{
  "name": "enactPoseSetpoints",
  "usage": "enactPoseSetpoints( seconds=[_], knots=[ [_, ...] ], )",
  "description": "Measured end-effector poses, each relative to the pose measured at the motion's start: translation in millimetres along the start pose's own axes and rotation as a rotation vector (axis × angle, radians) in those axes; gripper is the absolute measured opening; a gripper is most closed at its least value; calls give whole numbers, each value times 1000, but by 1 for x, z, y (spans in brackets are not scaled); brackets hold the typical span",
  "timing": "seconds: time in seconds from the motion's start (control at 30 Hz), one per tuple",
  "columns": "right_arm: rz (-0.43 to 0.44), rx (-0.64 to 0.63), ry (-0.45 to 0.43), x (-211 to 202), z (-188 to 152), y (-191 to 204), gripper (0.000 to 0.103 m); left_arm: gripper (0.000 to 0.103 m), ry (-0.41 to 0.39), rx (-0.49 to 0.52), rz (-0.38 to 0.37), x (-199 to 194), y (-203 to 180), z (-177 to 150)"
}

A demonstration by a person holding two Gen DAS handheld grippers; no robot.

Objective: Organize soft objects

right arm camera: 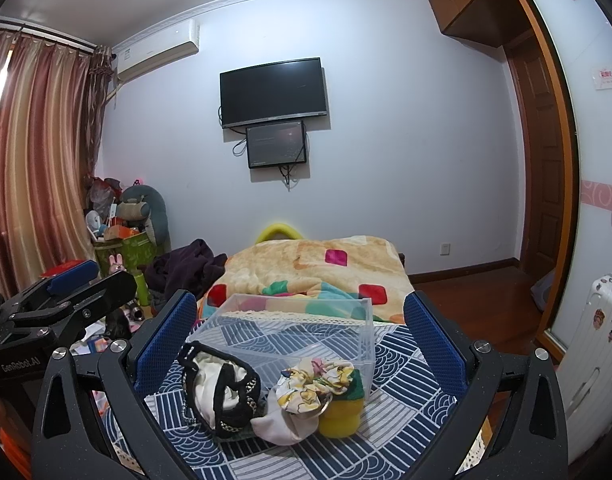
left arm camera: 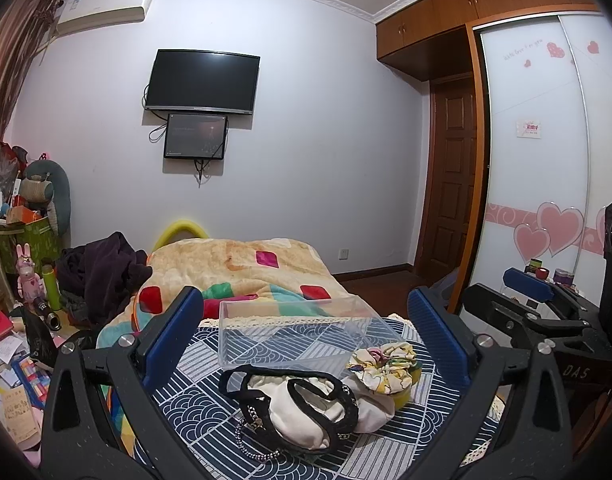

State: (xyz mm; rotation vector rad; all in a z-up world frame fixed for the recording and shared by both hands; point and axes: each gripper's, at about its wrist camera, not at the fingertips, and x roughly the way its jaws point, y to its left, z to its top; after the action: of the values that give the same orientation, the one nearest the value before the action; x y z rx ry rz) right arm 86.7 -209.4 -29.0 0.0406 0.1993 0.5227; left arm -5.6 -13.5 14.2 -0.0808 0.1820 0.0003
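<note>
1. My left gripper (left arm camera: 304,332) and right gripper (right arm camera: 300,336), both spread wide, face a crowded cloth (left arm camera: 438,412).
2. The clear box (left arm camera: 306,332) blocks the far side.
3. The bag (left arm camera: 302,408), scrunchie (left arm camera: 386,364) and sponge (right arm camera: 342,416) fill the near middle, touching.

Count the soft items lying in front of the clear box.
4: a black-trimmed white bag on the left, white cloth, a floral scrunchie above it, a yellow sponge rightmost. More may hide beneath.
</note>
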Motion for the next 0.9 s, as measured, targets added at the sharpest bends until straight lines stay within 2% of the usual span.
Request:
enactPoseSetpoints(
  seconds=[0.2, 0.43, 0.5, 0.53, 0.67, 0.9],
  knots=[
    [4, 13, 6, 5, -5, -7, 103, 103, 40, 5, 9, 12, 0, -9],
    [-15, 48, 63, 24, -23, -24, 103, 102, 170, -37, 27, 50, 19, -40],
    [-15, 60, 92, 32, -31, -28, 103, 88, 218, -48, 32, 62, 24, -52],
    [-15, 65, 111, 36, -36, -31, 103, 86, 242, -50, 35, 67, 26, -57],
    [4, 77, 171, 49, -49, -33, 99, 80, 321, -69, 49, 86, 35, -80],
    [21, 70, 269, 67, -70, -31, 84, 68, 401, -124, 52, 108, 59, -104]
  ],
)
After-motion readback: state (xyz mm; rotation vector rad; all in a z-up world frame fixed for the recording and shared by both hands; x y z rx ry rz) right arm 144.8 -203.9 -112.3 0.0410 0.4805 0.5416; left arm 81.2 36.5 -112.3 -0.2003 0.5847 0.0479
